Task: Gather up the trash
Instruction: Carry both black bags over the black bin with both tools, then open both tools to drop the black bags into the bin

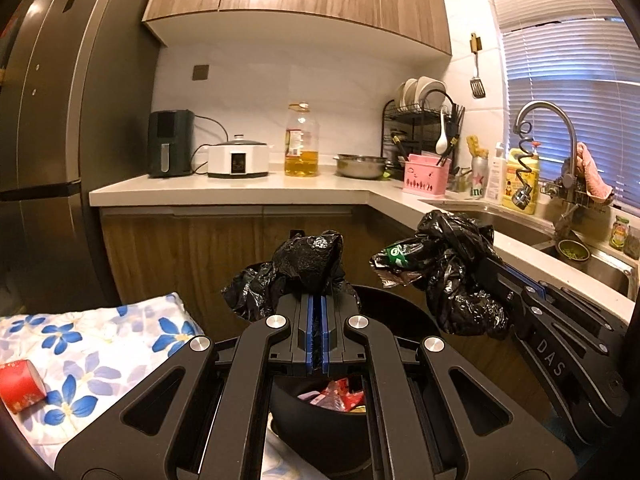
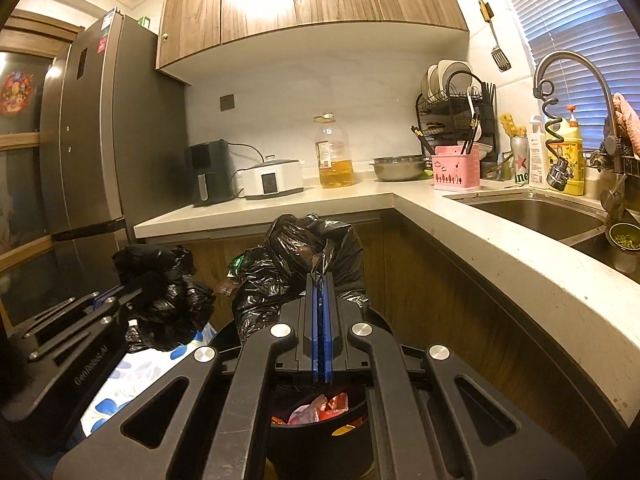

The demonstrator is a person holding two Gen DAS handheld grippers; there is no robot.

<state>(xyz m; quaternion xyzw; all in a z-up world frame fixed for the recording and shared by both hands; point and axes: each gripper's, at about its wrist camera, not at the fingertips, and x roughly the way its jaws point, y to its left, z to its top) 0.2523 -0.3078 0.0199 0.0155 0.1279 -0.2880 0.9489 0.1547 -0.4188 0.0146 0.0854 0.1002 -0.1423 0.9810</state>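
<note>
A black trash bag lines a round black bin [image 1: 400, 312] below both grippers, and red and pink wrappers [image 1: 336, 396] lie inside. My left gripper [image 1: 318, 298] is shut on a bunched edge of the bag [image 1: 308, 264], held up above the rim. My right gripper [image 2: 320, 280] is shut on another bunched edge of the bag [image 2: 312, 248]. In the left wrist view the right gripper [image 1: 490, 268] comes in from the right with its bunch, and a green wrapper [image 1: 396, 256] sticks out of the folds. The left gripper [image 2: 138, 284] shows at the left of the right wrist view.
A blue-flowered cloth [image 1: 92, 344] with a red tape roll [image 1: 22, 386] lies left of the bin. An L-shaped counter [image 2: 500, 248] wraps behind and to the right, with an oil bottle [image 2: 336, 152], appliances, a dish rack and the sink [image 2: 536, 212]. A grey fridge [image 2: 100, 140] stands at the left.
</note>
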